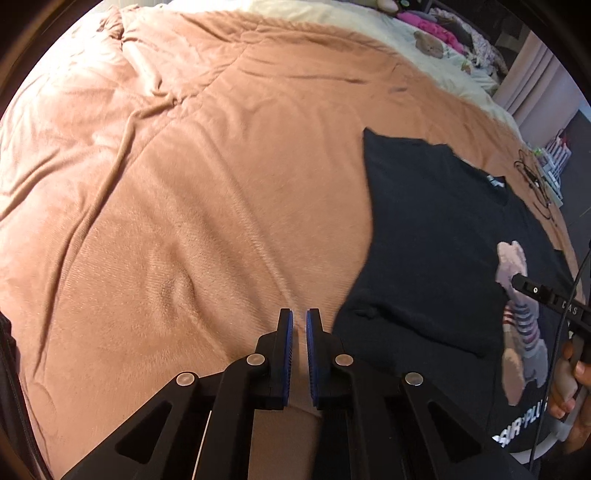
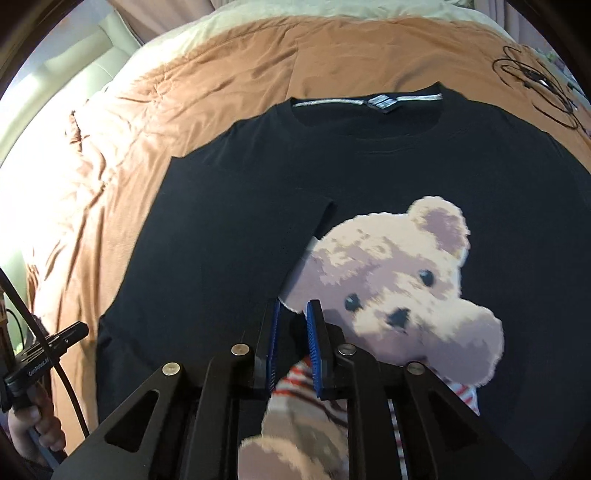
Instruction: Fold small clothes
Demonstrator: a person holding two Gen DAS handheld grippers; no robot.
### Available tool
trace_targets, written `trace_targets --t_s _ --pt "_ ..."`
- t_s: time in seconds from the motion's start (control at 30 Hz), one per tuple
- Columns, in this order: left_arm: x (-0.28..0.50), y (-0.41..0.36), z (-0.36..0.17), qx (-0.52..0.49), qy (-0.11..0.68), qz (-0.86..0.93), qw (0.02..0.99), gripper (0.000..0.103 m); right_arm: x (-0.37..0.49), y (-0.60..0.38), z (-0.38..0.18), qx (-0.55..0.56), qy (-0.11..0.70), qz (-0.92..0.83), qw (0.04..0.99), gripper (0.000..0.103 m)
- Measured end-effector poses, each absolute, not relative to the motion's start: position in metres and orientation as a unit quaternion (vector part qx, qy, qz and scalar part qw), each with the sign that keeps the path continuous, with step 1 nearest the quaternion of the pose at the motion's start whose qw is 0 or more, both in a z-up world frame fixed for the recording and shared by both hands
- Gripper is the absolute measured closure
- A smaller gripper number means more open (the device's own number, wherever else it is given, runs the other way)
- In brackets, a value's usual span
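Note:
A black T-shirt (image 2: pixel 229 229) with a teddy-bear print (image 2: pixel 399 280) lies face up on a tan blanket, collar at the far end. Its left sleeve is folded inward over the body, its edge beside the bear's head. My right gripper (image 2: pixel 293 314) hovers just above the print, jaws a narrow gap apart, holding nothing. In the left wrist view the shirt (image 1: pixel 436 236) lies to the right; my left gripper (image 1: pixel 299 319) is over bare blanket beside the shirt's left edge, jaws nearly closed and empty. The right gripper's tip (image 1: pixel 532 288) shows at the right edge.
The tan blanket (image 1: pixel 184 184) covers the bed, with a cream cover (image 1: pixel 332 14) beyond it. A tangled black cable (image 2: pixel 535 85) lies on the blanket past the shirt's right shoulder. A pile of pink clothes (image 1: pixel 436 26) sits at the far corner.

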State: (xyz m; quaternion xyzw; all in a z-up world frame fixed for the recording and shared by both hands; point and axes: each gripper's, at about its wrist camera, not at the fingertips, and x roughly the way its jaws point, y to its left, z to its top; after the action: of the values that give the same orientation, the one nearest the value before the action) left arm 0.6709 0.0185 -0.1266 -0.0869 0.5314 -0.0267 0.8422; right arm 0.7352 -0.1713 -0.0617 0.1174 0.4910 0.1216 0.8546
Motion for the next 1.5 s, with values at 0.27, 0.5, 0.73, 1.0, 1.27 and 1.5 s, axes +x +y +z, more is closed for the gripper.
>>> trace_targets --t_s 0.27,0.5,0.73,1.0,1.27,1.5 --pt "0.656 -0.021 -0.099 -0.077 0.519 -0.047 0.850 0.094 0.686 -0.217 -0.035 0.119 0.469 0.126 0.866 0.072" --pt "0.642 -0.064 -0.073 -0.055 0.495 -0.064 0.865 0.044 0.636 -0.269 -0.012 0.127 0.440 0.114 0.882 0.038" --pt "0.631 -0.111 -0.056 -0.041 0.481 -0.091 0.871 0.022 0.597 -0.323 0.006 0.153 0.420 0.104 0.888 0.018" --pt "0.629 -0.167 -0.042 -0.024 0.463 -0.122 0.877 0.006 0.563 -0.383 0.016 0.171 0.413 0.060 0.892 0.014" --pt "0.638 -0.224 -0.039 -0.026 0.467 -0.160 0.869 0.006 0.540 -0.439 0.023 0.169 0.402 0.004 0.900 0.014" --pt "0.649 -0.269 -0.044 -0.019 0.469 -0.188 0.863 0.006 0.536 -0.475 0.018 0.194 0.393 -0.006 0.899 0.014"
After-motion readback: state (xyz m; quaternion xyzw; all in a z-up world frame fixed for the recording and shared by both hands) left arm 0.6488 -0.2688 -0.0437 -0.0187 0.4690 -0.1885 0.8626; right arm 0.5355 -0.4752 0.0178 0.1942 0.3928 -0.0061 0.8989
